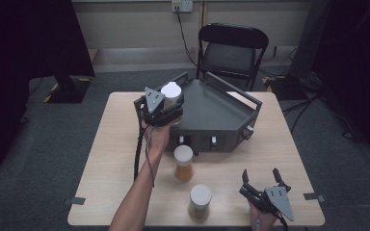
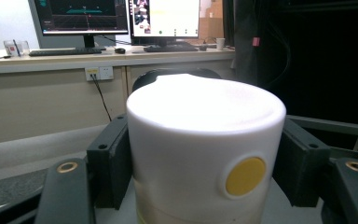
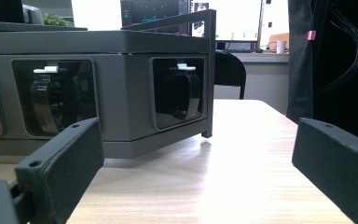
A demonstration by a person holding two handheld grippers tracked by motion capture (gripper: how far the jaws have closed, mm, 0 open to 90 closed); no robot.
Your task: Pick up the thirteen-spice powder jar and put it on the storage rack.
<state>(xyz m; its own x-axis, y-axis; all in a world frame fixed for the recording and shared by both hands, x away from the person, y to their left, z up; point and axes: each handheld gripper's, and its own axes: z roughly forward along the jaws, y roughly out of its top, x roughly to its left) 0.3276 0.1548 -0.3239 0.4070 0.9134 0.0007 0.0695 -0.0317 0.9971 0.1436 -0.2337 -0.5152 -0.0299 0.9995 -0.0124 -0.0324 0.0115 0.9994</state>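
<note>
Pale wood-grain table (image 1: 115, 159); left gripper (image 1: 166, 109) fingers pinching smooth white cylindrical jar (image 2: 205, 154); right gripper (image 1: 260, 180) fingers spread.

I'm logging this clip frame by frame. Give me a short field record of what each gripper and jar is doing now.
left gripper: shut on white-lidded jar, held above the grey tray
right gripper: open, empty, low over the table
jars on table: amber jar; pale jar
</note>
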